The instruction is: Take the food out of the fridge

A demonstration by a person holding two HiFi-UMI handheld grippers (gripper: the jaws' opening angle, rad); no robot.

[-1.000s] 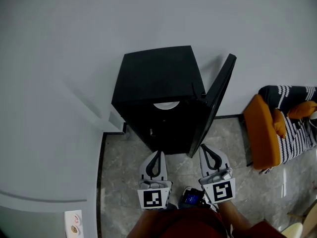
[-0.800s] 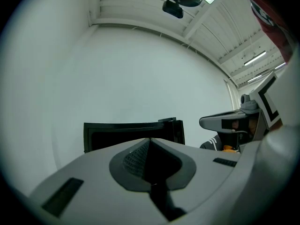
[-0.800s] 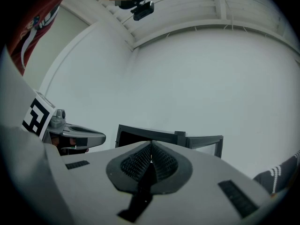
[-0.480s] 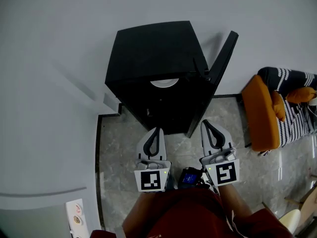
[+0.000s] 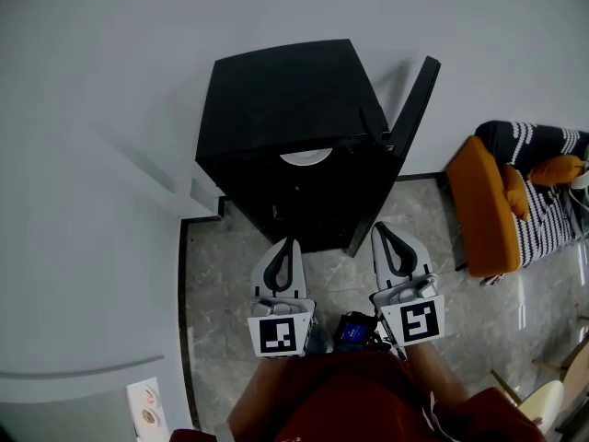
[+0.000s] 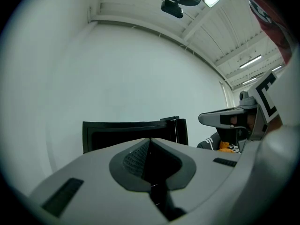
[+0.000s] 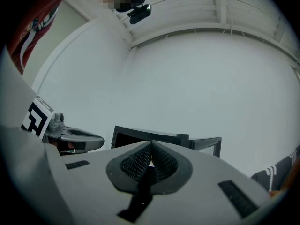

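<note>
A small black fridge (image 5: 285,109) stands against the white wall, its door (image 5: 400,159) swung open to the right. A white plate (image 5: 306,157) shows at the top of its dark inside; what lies on it is hidden. My left gripper (image 5: 291,243) and right gripper (image 5: 385,230) hover side by side just in front of the fridge opening, both shut and holding nothing. The fridge (image 6: 133,132) fills the middle of the left gripper view behind my left gripper (image 6: 150,139). In the right gripper view the fridge (image 7: 145,137) sits beyond my right gripper (image 7: 151,144).
An orange chair (image 5: 488,215) with a striped cloth (image 5: 543,201) stands to the right of the fridge. Marble floor (image 5: 221,302) lies under my grippers. A white wall corner (image 5: 110,247) is at the left.
Compared with a second ago, the fridge sits a little higher and further left in the head view. Both grippers stay shut in front of it, the left slightly lower.
</note>
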